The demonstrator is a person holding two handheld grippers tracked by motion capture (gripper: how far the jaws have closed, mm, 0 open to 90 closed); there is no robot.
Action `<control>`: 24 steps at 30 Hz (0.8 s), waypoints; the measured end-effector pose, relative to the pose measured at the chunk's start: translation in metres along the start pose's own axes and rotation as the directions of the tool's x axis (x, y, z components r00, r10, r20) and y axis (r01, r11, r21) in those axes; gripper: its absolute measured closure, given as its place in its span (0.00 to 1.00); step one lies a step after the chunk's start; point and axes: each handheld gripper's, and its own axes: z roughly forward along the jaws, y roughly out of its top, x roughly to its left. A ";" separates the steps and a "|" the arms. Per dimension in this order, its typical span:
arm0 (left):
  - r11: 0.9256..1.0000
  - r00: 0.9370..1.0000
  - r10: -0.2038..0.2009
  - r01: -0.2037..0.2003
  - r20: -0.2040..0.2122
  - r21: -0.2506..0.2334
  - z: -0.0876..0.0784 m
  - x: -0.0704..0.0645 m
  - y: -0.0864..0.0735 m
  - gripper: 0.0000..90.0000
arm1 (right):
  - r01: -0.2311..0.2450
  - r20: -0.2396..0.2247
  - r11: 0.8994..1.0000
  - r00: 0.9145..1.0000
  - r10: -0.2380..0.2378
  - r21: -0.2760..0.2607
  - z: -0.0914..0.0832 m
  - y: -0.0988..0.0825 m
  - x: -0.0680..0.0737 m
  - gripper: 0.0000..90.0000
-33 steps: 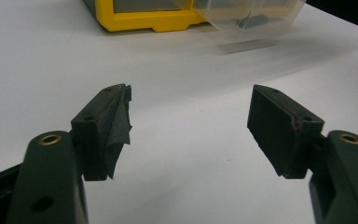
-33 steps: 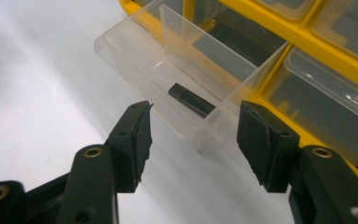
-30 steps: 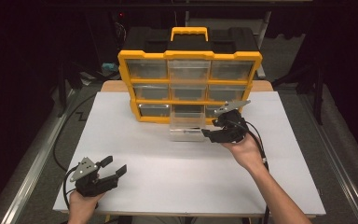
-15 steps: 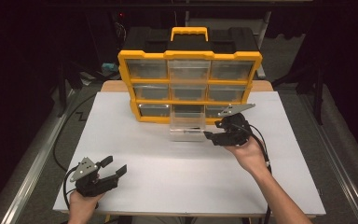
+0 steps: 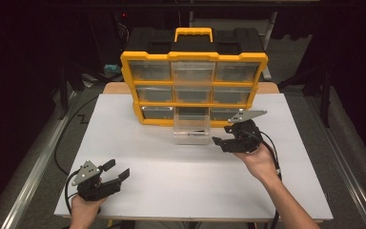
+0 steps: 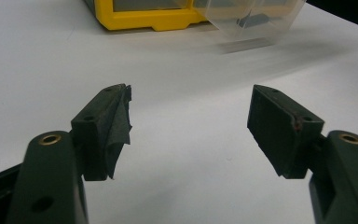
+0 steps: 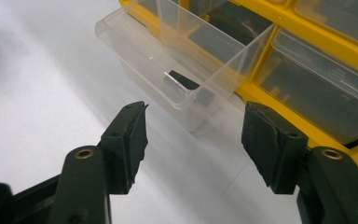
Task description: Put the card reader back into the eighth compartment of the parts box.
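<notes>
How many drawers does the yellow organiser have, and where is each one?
9: three rows of three in the organiser. Eight sit pushed in; the bottom middle drawer is pulled out over the table, near the open right gripper. None seems hidden.

Clear glossy plastic drawer (image 7: 177, 70), yellow plastic organizer (image 5: 194, 88), matt white table (image 5: 171, 167)

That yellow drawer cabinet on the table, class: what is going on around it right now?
A person works at a white table with tongs in each hand. The yellow drawer cabinet stands at the far side, and its clear bottom middle drawer is pulled out, with a small dark item inside. The right tongs sit just beside that drawer, jaws apart and just been opening, with nothing between them. The left tongs rest open near the table's front corner, away from the cabinet.
</notes>
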 end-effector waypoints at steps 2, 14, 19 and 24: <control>1.000 1.000 0.000 0.000 0.000 0.001 0.000 0.000 0.000 0.34 | 0.000 0.002 1.000 1.000 0.000 -0.002 -0.001 -0.002 0.000 0.45; 1.000 1.000 0.000 0.000 0.001 -0.002 0.000 0.000 0.000 0.34 | -0.006 0.009 1.000 1.000 0.006 -0.016 -0.006 -0.015 -0.003 0.43; 1.000 1.000 0.000 0.000 0.001 -0.001 0.000 0.000 0.000 0.34 | -0.010 0.013 1.000 1.000 0.010 -0.018 -0.009 -0.021 -0.004 0.43; 1.000 1.000 -0.001 0.001 0.001 -0.002 0.000 0.000 0.000 0.34 | -0.012 0.019 1.000 1.000 0.013 -0.027 -0.013 -0.027 -0.005 0.42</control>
